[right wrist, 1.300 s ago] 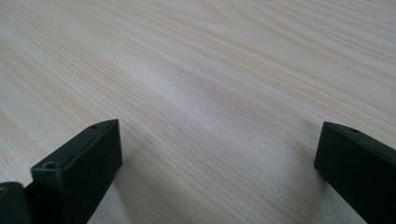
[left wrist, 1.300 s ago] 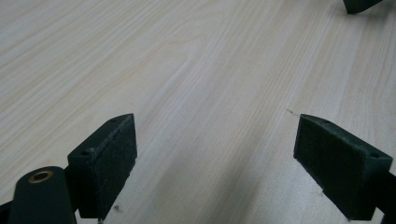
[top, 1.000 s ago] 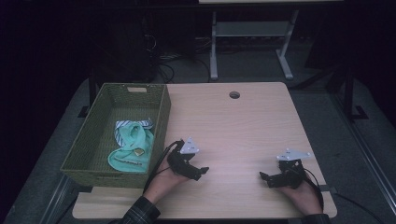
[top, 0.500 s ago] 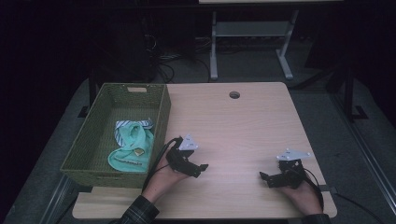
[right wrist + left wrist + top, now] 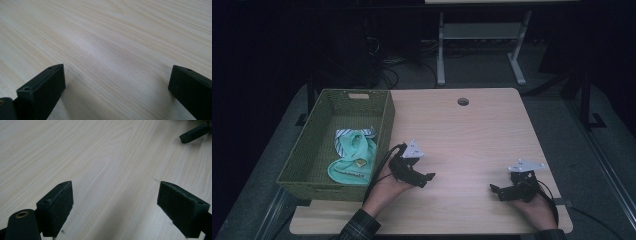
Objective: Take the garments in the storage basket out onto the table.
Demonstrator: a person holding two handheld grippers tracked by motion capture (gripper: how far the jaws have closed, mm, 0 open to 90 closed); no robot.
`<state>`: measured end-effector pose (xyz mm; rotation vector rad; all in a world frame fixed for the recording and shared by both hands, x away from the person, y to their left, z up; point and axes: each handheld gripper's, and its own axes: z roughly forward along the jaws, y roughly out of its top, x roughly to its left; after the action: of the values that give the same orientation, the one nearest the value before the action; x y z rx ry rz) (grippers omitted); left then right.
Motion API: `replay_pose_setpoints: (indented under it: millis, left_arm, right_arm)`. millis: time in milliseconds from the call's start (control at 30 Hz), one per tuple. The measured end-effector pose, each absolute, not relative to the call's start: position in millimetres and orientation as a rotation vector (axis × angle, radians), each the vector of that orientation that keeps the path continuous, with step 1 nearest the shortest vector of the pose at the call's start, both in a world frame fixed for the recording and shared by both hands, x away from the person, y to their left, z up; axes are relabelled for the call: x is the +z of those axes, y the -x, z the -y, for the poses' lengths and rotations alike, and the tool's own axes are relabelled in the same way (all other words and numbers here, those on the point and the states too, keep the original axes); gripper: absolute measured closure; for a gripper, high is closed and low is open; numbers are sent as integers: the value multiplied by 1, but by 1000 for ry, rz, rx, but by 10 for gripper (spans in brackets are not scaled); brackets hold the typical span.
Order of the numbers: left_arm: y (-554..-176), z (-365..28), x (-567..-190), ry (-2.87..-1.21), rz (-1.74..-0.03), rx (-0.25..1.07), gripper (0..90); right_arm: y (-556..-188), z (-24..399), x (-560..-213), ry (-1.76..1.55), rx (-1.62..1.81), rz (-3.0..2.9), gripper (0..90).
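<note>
A green woven basket (image 5: 307,165) stands at the table's left side. Inside it lies a mint-green cloth (image 5: 353,159) with a striped edge. My left gripper (image 5: 424,179) rests low on the wooden table (image 5: 472,135), just right of the basket, open with nothing between its jaws. In the left gripper view its jaws stand wide apart (image 5: 115,212) over bare wood. My right gripper (image 5: 498,192) rests near the front right corner, pointing left. In the right gripper view (image 5: 117,92) it is open over bare wood. A jaw tip of the right gripper (image 5: 195,133) shows far off in the left gripper view.
A round cable hole (image 5: 463,101) sits near the table's far edge. Beyond the table stand a metal desk frame (image 5: 482,45) and cables on the dark floor. The person's sleeve (image 5: 357,227) comes in at the bottom left.
</note>
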<state>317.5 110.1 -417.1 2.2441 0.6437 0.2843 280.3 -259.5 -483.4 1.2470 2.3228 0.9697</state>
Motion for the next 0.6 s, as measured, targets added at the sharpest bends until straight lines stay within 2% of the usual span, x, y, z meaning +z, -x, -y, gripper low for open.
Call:
replay_pose_setpoints:
  millis: [600]
  left_arm:
    - [-316, -107, -404, -2270, -579, 274, 130]
  right_arm:
    - [-280, 259, -483, -1249, 970, -2322, 6]
